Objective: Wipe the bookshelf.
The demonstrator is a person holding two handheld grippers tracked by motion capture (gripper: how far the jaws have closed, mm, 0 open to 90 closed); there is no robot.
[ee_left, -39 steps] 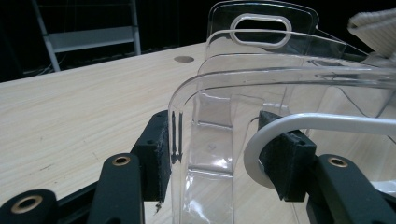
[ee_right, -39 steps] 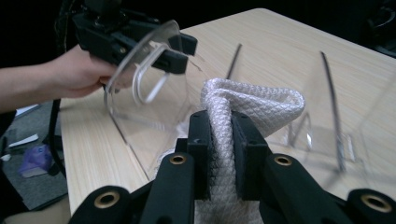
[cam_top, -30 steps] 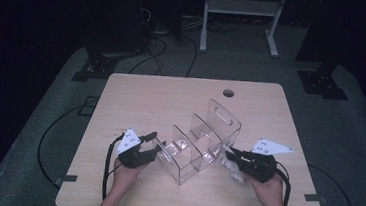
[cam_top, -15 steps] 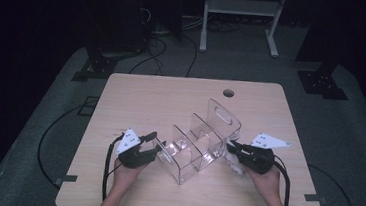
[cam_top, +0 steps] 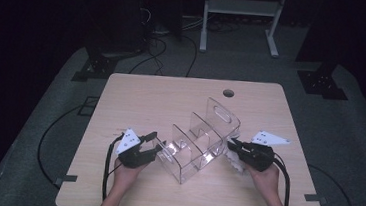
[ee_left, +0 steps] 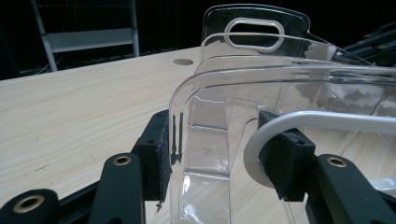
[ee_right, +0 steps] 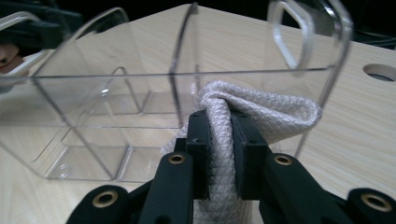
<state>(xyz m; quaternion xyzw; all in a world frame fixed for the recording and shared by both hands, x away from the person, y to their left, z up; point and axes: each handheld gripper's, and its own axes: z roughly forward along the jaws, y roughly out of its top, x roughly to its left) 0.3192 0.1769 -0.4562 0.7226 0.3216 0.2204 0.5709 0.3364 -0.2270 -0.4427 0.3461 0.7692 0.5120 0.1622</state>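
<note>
Light wood desk carried a clear acrylic divided organizer with a handle cutout, near the front middle. Left hand-held gripper, level and pointing right, clamped the organizer's near end wall. Right hand-held gripper, pointing left, pinched a white woven cloth tight beside the organizer's right wall.

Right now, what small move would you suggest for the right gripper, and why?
Probably press the cloth forward against the organizer wall and start wiping. The right gripper is shut on the folded cloth right by the clear side wall, and the left gripper clamps the wall at the opposite end, so the organizer looks steadied for it.
</note>
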